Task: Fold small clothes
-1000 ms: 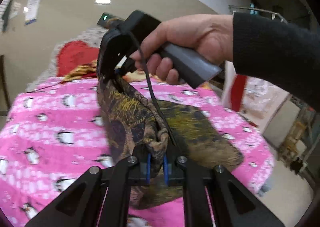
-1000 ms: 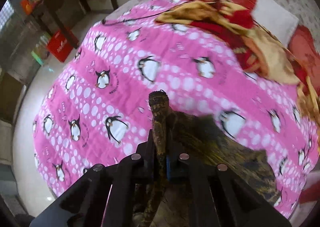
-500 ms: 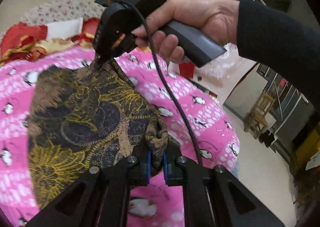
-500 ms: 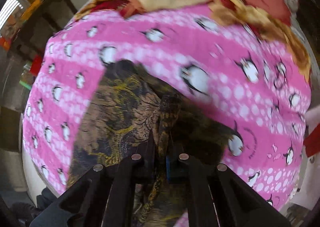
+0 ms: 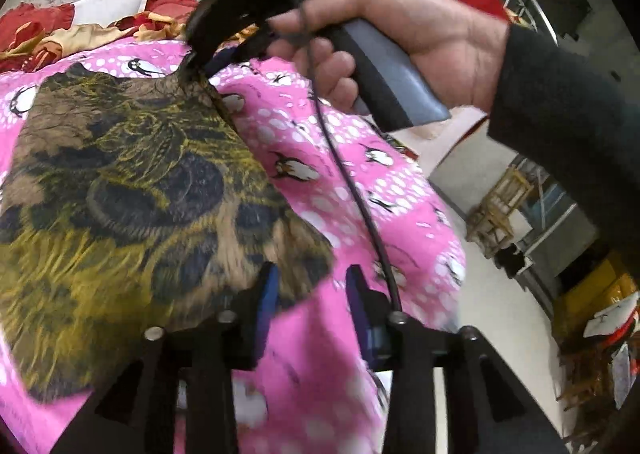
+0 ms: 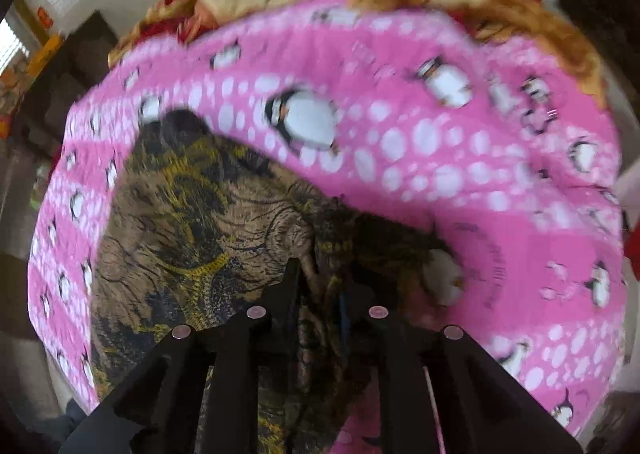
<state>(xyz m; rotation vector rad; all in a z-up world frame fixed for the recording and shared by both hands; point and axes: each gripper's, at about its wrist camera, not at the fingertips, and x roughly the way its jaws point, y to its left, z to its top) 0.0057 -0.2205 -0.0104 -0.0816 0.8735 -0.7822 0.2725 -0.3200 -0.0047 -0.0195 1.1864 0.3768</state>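
Spreading cloth (image 5: 120,182) flat on bed (image 5: 320,182). Left gripper (image 5: 310,294) jaws opening, corner freed; right gripper (image 6: 320,286) clenching far corner. Next: releasing, regrasping edge.

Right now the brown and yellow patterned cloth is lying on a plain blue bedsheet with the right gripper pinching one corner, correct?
Not quite. The brown and yellow patterned cloth lies on a pink penguin-print bedsheet, not plain blue; the left wrist view shows it. The right gripper does pinch one corner.

right hand-held gripper (image 6: 318,286) pinches patterned cloth (image 6: 192,222) on pink penguin bedspread (image 6: 460,158)
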